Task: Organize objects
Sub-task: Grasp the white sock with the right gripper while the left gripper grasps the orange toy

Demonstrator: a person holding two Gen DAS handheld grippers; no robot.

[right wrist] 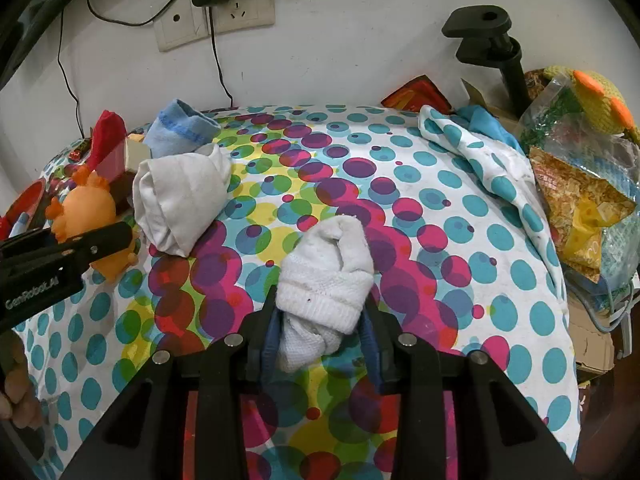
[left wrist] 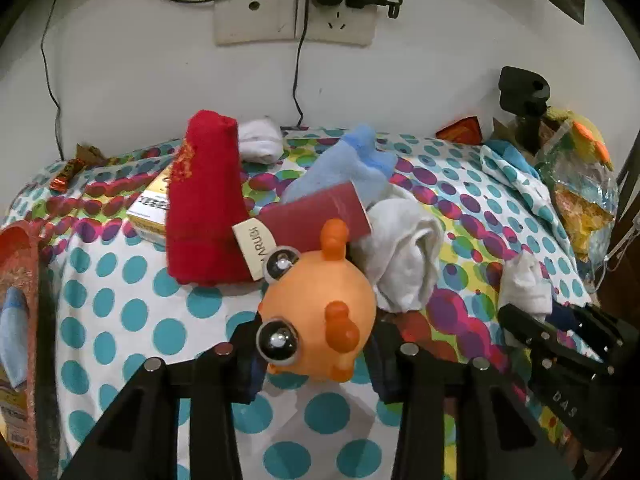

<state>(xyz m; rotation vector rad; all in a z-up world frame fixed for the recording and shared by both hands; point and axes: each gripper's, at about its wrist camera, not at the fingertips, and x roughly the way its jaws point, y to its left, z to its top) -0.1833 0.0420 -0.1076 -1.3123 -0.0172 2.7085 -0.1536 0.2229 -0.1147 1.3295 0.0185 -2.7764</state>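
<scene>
An orange rubber toy [left wrist: 316, 304] with bulging eyes lies on the dotted cloth [left wrist: 132, 312], and my left gripper [left wrist: 316, 344] is shut on its sides. It also shows in the right wrist view as the orange toy [right wrist: 86, 208] under the left gripper [right wrist: 80, 248]. My right gripper [right wrist: 320, 332] is shut on a rolled white sock [right wrist: 324, 276]. Behind the toy lie a red sock [left wrist: 204, 208], a maroon box [left wrist: 320, 212], a blue sock [left wrist: 348, 168] and a white bundle [left wrist: 404, 252].
A wall with sockets [left wrist: 296, 20] and hanging cables closes the back. At the right stand a black clamp stand [right wrist: 492, 48], snack bags [right wrist: 580, 200] and a knitted duck [right wrist: 592, 96]. A red package [left wrist: 20, 280] lies at the left edge. A hand [right wrist: 16, 392] shows at lower left.
</scene>
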